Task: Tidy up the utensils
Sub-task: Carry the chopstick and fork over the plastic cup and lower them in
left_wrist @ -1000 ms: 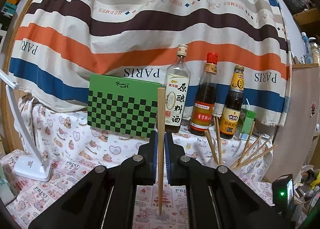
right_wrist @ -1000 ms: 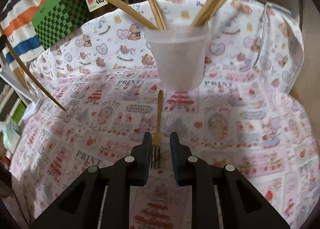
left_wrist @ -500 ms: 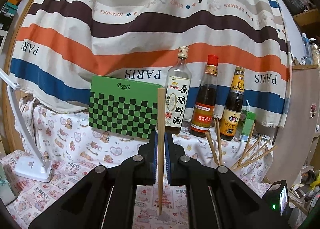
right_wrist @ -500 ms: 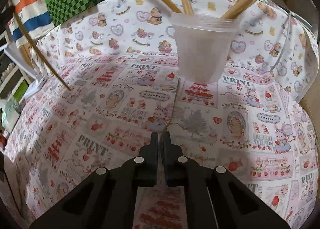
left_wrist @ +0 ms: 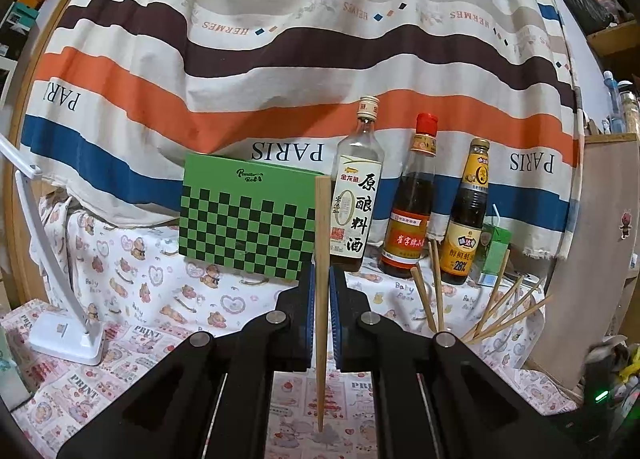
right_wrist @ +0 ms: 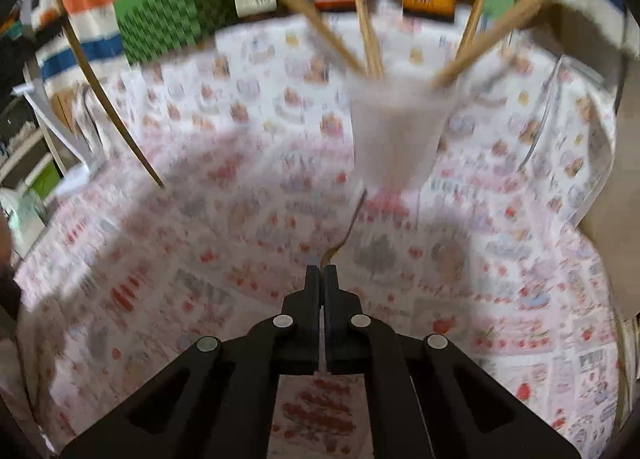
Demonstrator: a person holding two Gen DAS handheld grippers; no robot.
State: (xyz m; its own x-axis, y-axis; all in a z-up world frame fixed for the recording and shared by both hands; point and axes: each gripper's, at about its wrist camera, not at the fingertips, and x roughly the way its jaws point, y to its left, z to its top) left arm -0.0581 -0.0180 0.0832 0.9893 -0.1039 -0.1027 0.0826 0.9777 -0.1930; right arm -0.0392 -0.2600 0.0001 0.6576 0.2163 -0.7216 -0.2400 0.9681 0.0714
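Note:
My left gripper (left_wrist: 323,287) is shut on a wooden chopstick (left_wrist: 322,227) and holds it upright, with its tip down near the tablecloth. The same chopstick (right_wrist: 104,99) shows at the left of the right wrist view. My right gripper (right_wrist: 322,271) points down at the cloth, its jaws closing tight on the tined end of a thin metal fork (right_wrist: 348,227). The fork's handle reaches toward a translucent plastic cup (right_wrist: 396,131) just ahead. Several chopsticks (right_wrist: 360,19) stand splayed in that cup, and the chopsticks (left_wrist: 500,311) also show in the left wrist view. The right wrist view is blurred.
A green checkered box (left_wrist: 244,227), three sauce bottles (left_wrist: 408,211) and a small green carton (left_wrist: 494,255) line the back, under a striped cloth. A white lamp base (left_wrist: 60,331) sits at the left. A wooden panel (left_wrist: 592,259) borders the right side.
The right gripper closed on the fork's tined end, then rose and shifted with it, so the handle came off the cloth. The left gripper and its chopstick have stayed put.

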